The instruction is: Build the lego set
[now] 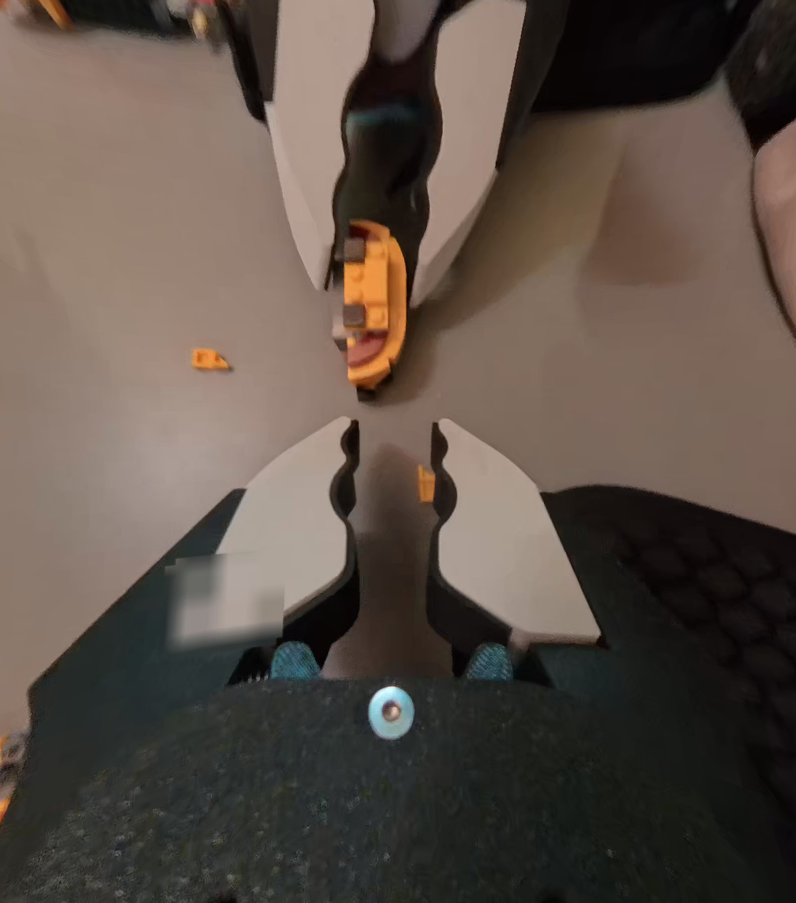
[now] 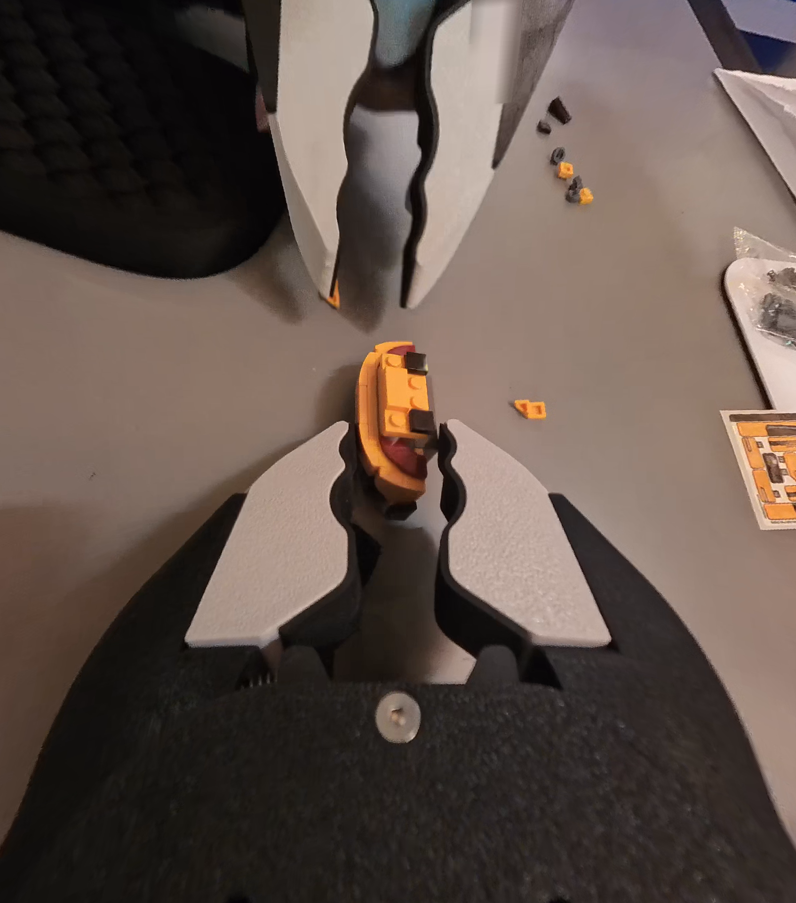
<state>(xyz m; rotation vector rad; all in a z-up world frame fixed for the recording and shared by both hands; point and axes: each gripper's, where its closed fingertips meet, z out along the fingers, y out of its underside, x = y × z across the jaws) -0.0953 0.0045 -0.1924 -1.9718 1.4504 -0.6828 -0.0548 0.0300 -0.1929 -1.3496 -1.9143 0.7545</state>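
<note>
An orange lego assembly (image 2: 388, 410) with dark red curved parts and two black tiles lies low over the grey table (image 2: 142, 440). My right gripper (image 2: 395, 430) is shut on its near end, one finger on each side. In the left wrist view the assembly (image 1: 376, 303) sticks out of the right gripper (image 1: 369, 290), facing me. My left gripper (image 1: 396, 425) is open, just short of the assembly's free end. A small orange piece (image 1: 426, 483) sits against its right finger's inner face. I cannot tell whether it rests on the table. The right wrist view shows the left gripper (image 2: 369, 300) and that piece (image 2: 334, 300).
A loose orange wedge piece (image 2: 530, 409) lies right of the assembly. Small orange and dark parts (image 2: 572, 181) lie farther back. A sticker sheet (image 2: 792, 469) and a bag of dark parts (image 2: 784, 312) rest on a white tray (image 2: 748, 361). A black mesh object (image 2: 93, 146) stands at left. My hands' fingertips stand some 6 centimetres from each other.
</note>
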